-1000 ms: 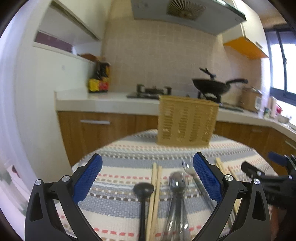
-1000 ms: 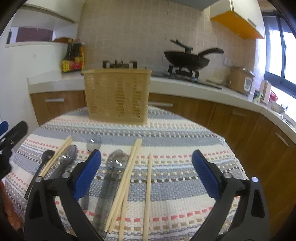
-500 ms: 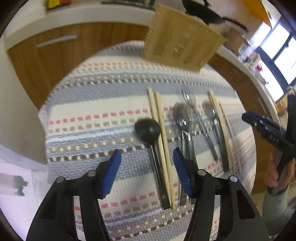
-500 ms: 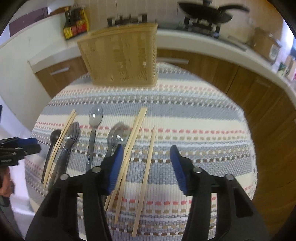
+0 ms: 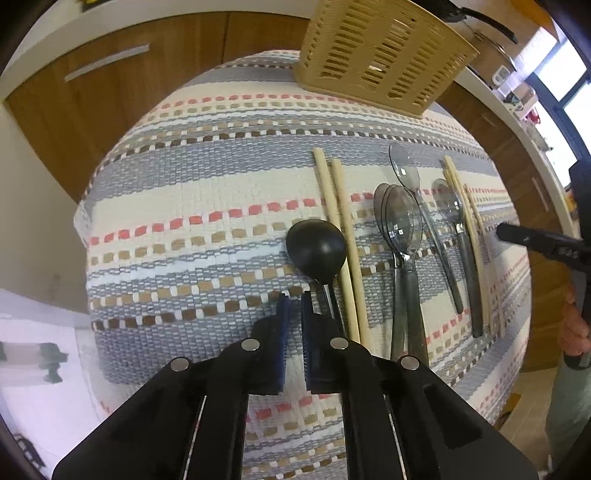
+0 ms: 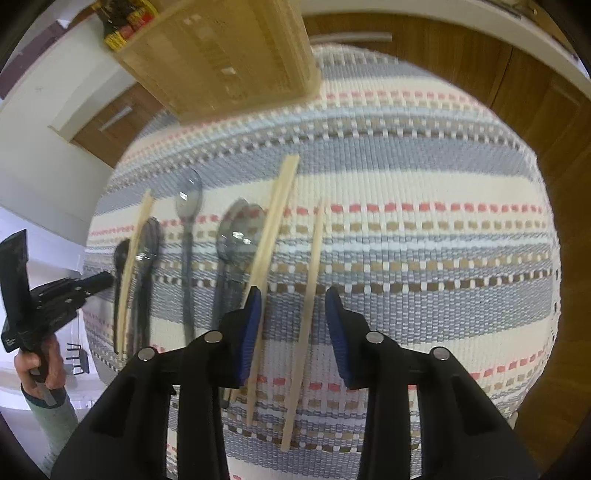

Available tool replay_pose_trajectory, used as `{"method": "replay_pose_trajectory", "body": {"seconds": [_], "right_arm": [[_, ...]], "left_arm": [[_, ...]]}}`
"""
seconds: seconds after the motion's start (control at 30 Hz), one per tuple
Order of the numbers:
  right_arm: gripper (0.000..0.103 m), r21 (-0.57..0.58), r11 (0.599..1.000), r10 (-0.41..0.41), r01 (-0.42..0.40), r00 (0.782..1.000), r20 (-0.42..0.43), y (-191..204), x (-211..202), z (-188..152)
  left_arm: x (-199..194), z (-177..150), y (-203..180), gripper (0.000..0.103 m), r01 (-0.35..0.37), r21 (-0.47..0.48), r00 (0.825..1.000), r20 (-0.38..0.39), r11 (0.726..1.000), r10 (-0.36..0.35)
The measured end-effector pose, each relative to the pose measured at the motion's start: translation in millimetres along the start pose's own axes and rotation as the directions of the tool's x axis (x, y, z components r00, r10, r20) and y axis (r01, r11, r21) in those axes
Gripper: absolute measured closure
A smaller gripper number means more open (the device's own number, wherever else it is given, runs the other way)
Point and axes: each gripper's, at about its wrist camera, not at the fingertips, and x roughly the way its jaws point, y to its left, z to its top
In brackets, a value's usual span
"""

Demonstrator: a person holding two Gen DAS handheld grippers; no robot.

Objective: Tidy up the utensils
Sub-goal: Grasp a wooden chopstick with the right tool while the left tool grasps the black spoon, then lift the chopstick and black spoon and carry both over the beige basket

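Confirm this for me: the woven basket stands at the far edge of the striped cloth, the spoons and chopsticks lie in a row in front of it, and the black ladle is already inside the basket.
Not right on one point. The black ladle is not in the woven basket; it lies on the striped cloth at the left end of the row, beside a pair of chopsticks, as the left wrist view shows. The rest stands.

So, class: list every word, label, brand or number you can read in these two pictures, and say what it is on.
None can be read.
Bottles on the counter, right wrist view: yellow and red labels, too blurred to read.
Basket, spoons, chopsticks, tablecloth: no writing visible.
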Motion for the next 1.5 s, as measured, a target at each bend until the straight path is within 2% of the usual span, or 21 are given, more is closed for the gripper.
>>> {"method": "replay_pose_trajectory", "body": {"seconds": [0.07, 0.17, 0.2, 0.27, 0.3, 0.43, 0.53, 0.6, 0.73, 0.9, 0.97, 1.0, 1.03, 1.07, 1.1, 1.23, 1.3, 1.4, 1.47, 1.5], "right_arm": [[0.076, 0.006, 1.000, -0.020, 0.020, 0.999, -0.026, -1.0, 7.3, 3.1], [0.080, -0.006, 0.999, -0.051, 0.051, 0.996, -0.068, 1.7, 16.8, 6.4], [0.082, -0.016, 0.997, -0.070, 0.069, 0.995, -0.077, 4.2, 20.5, 8.7], [0.085, -0.049, 0.993, -0.114, 0.110, 0.990, -0.085, 9.6, 24.9, 10.1], [0.086, -0.057, 0.991, -0.127, 0.122, 0.988, -0.090, 11.7, 28.1, 11.5], [0.089, -0.099, 0.981, -0.176, 0.165, 0.978, -0.115, 19.4, 39.5, 16.4], [0.091, -0.135, 0.973, -0.203, 0.187, 0.972, -0.121, 31.4, 40.0, 17.4], [0.093, -0.154, 0.967, -0.222, 0.203, 0.968, -0.118, 42.4, 45.5, 16.3], [0.094, -0.191, 0.955, -0.252, 0.228, 0.962, -0.107, 54.9, 46.7, 11.9], [0.099, -0.190, 0.959, -0.229, 0.208, 0.968, -0.099, 61.0, 42.0, 6.6], [0.099, -0.179, 0.967, -0.196, 0.179, 0.977, -0.079, 53.3, 33.7, -1.5], [0.099, -0.171, 0.972, -0.173, 0.159, 0.982, -0.071, 49.4, 30.2, -1.7], [0.099, -0.164, 0.977, -0.146, 0.135, 0.987, -0.060, 37.6, 22.5, -1.9], [0.099, -0.154, 0.981, -0.123, 0.115, 0.991, -0.043, 30.5, 13.8, -1.7], [0.099, -0.149, 0.983, -0.112, 0.107, 0.993, -0.029, 28.5, 8.2, -1.2], [0.099, -0.149, 0.988, -0.035, 0.048, 0.996, 0.088, 19.4, -36.6, 5.1], [0.099, -0.168, 0.985, -0.008, 0.036, 0.987, 0.163, 25.1, -61.5, 10.5], [0.099, -0.195, 0.981, 0.034, 0.020, 0.963, 0.269, 28.7, -92.8, 24.4], [0.099, -0.213, 0.977, 0.059, 0.020, 0.931, 0.361, 34.3, -116.1, 35.1], [0.099, -0.220, 0.975, 0.071, 0.024, 0.907, 0.414, 38.5, -127.3, 41.1]], "left_arm": [[-2.8, 0.7, 1.8, 0.097, 0.025, -0.007, 1.000, 0.002, 1.000, -0.025], [-7.6, -1.7, 5.0, 0.094, 0.100, -0.029, 0.995, 0.013, 0.995, -0.100], [-9.8, -1.3, 5.7, 0.091, 0.122, -0.034, 0.993, 0.013, 0.992, -0.121], [-12.3, -1.5, 7.7, 0.077, 0.152, -0.043, 0.988, 0.010, 0.987, -0.152], [-12.1, -0.9, 6.4, 0.076, 0.154, -0.042, 0.988, 0.002, 0.987, -0.154], [-1.7, 6.2, -6.2, 0.076, 0.100, -0.015, 0.994, -0.035, 0.995, -0.100], [-0.2, 9.1, -15.8, 0.079, 0.031, 0.008, 0.998, -0.048, 0.999, -0.031], [2.6, 11.0, -18.3, 0.084, -0.009, 0.024, 0.999, -0.052, 1.000, 0.011], [7.4, 12.9, -35.5, 0.083, -0.104, 0.080, 0.992, -0.060, 0.991, 0.109], [13.3, 13.2, -57.2, 0.082, -0.207, 0.142, 0.974, -0.059, 0.968, 0.217], [14.5, 11.7, -66.4, 0.099, -0.250, 0.150, 0.965, -0.040, 0.957, 0.259], [13.5, 11.2, -66.3, 0.099, -0.252, 0.146, 0.965, -0.035, 0.957, 0.259], [10.3, 11.1, -65.2, 0.099, -0.217, 0.135, 0.974, -0.028, 0.967, 0.223], [4.4, 11.1, -62.8, 0.099, -0.159, 0.112, 0.987, -0.008, 0.981, 0.160], [-3.1, 11.3, -59.7, 0.099, -0.136, 0.094, 0.991, 0.022, 0.986, 0.135], [-44.4, 22.3, -65.0, 0.099, -0.074, 0.057, 0.983, 0.173, 0.996, 0.063], [-63.0, 31.9, -70.6, 0.099, -0.048, 0.057, 0.971, 0.237, 0.997, 0.033], [-93.6, 47.3, -69.8, 0.099, -0.012, 0.062, 0.941, 0.338, 0.998, -0.010], [-115.4, 61.5, -75.6, 0.099, 0.013, 0.071, 0.911, 0.411, 0.997, -0.042], [-125.3, 70.0, -78.6, 0.099, 0.033, 0.076, 0.893, 0.446, 0.997, -0.063]]}}
